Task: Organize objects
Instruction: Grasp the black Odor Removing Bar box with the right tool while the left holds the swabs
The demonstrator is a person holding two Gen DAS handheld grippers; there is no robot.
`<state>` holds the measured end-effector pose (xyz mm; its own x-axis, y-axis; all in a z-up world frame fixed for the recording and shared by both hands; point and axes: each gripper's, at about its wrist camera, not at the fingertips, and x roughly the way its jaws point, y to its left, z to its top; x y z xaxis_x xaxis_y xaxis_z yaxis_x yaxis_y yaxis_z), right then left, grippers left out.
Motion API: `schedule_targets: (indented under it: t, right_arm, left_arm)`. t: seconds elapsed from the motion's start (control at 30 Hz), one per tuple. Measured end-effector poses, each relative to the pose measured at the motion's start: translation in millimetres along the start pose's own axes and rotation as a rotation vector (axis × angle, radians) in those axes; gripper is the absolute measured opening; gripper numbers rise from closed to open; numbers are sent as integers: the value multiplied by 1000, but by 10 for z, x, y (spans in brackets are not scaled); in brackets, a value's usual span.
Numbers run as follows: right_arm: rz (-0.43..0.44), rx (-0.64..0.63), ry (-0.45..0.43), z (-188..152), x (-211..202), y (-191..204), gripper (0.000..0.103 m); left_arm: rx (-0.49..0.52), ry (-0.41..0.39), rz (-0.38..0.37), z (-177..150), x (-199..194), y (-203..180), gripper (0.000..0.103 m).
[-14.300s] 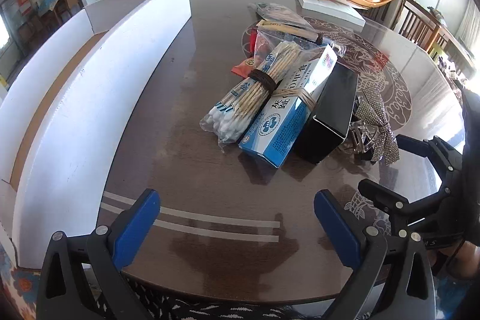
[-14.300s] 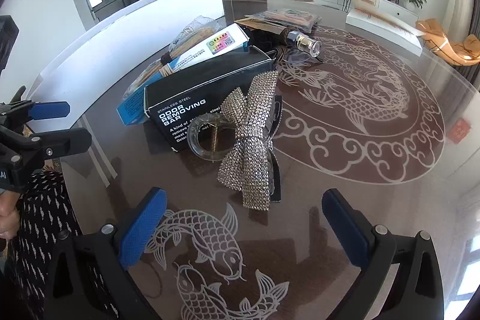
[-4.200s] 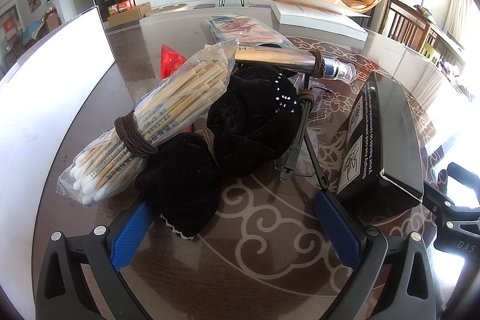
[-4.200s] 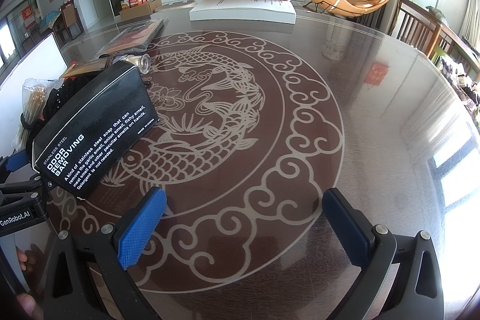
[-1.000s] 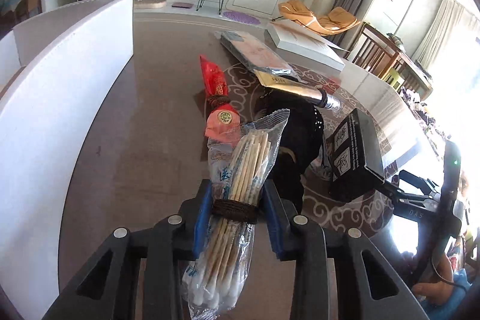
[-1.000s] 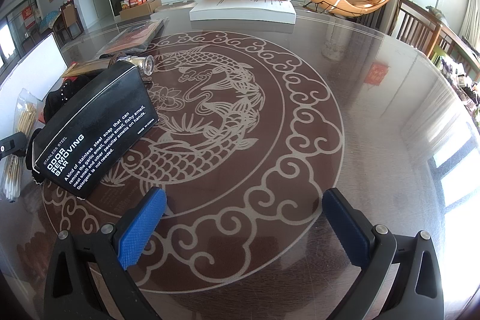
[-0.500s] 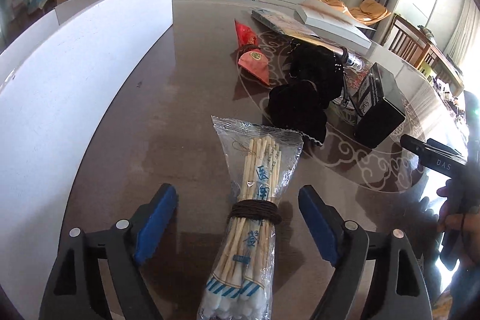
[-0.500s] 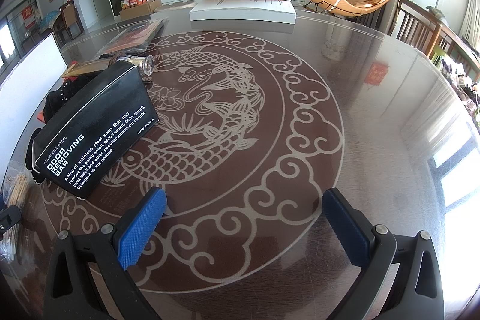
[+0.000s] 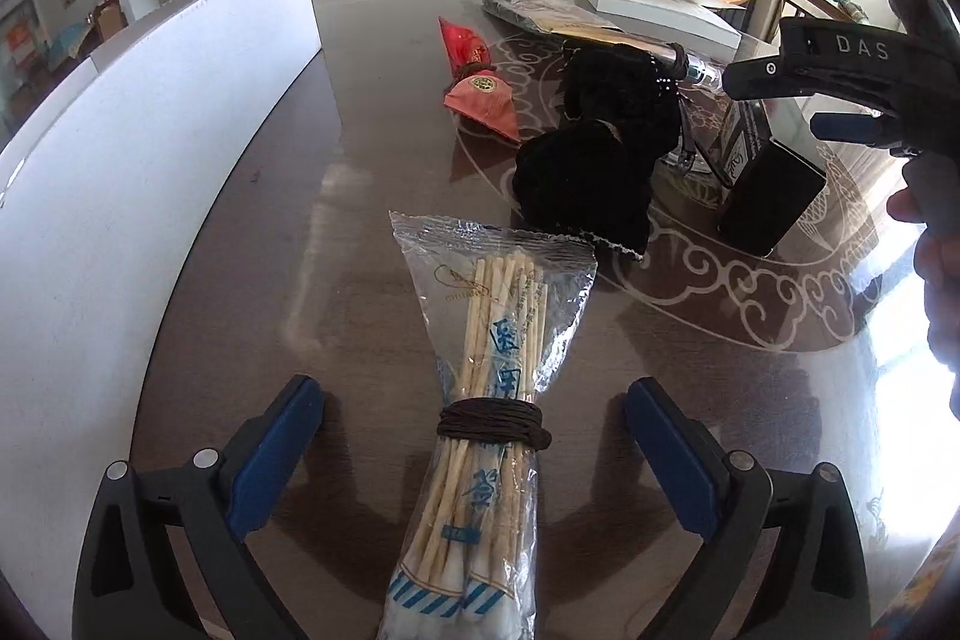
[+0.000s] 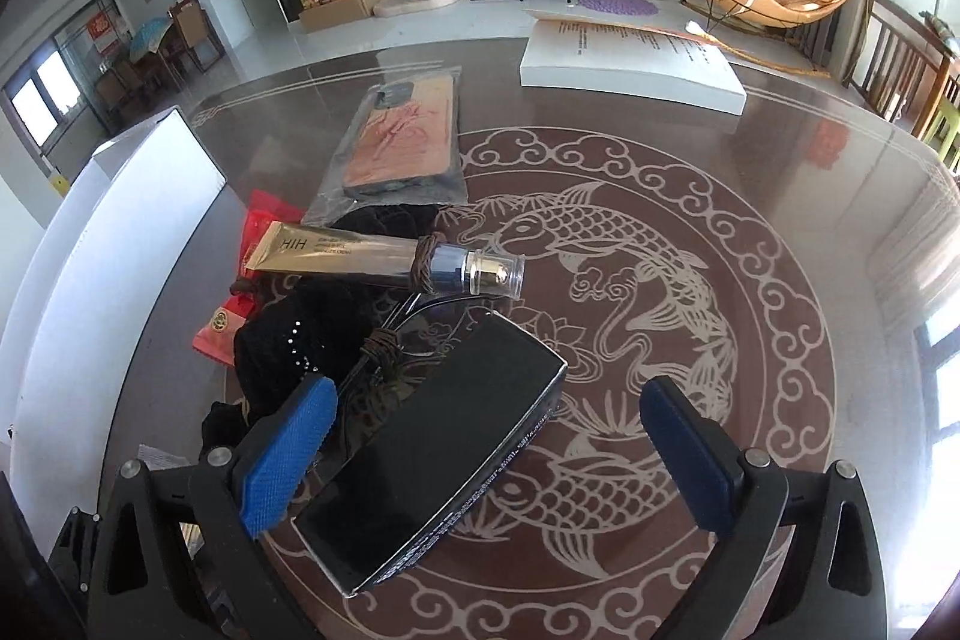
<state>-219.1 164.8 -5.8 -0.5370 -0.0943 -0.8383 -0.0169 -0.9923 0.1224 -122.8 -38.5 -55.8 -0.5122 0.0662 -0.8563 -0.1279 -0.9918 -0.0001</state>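
A clear bag of cotton swabs (image 9: 486, 412), tied with a brown band, lies on the dark table between the fingers of my left gripper (image 9: 474, 451). Its jaws are opening and the blue pads stand well clear of the bag on both sides. My right gripper (image 10: 486, 445) is open above a black box (image 10: 438, 454), which lies between its blue pads without touching them. In the left wrist view the right gripper's black body (image 9: 852, 70) hangs over that box (image 9: 768, 184) at the right.
A black fabric bundle (image 9: 594, 148), red packets (image 9: 480, 94), a gold tube (image 10: 384, 259) and a bagged phone case (image 10: 402, 142) lie beyond. A white panel (image 9: 120, 172) runs along the left. A white flat box (image 10: 630, 64) sits at the far edge. A person's hand (image 9: 942, 280) shows at right.
My left gripper let go of the swab bag, which now lies on the table, and its jaws spread wide. My right gripper moved over to the black box.
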Motion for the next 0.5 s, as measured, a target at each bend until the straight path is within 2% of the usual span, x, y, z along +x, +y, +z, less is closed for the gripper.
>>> schedule_targets:
  t: [0.1,0.27,0.37,0.43,0.5]
  right_arm:
    - [73,128,-17,-191,-34,-338,99]
    - [84,271,-20,-528,-300,-951,97]
    - [70,318,5,-615,-372,-1225,97]
    - [11,294,34,-623,-367,-1322,97]
    - [-24,248,33,-609,-386,-1367,97]
  left_arm:
    - [-42,-7,12,10,5,90,103]
    - [-43,-8,26,21,17,77,103]
    - [-54,-9,15,22,10,97,103]
    - [-91,-19,-23,14,-22,177,103]
    - [-145,-30,-108,-12,-79,311,103]
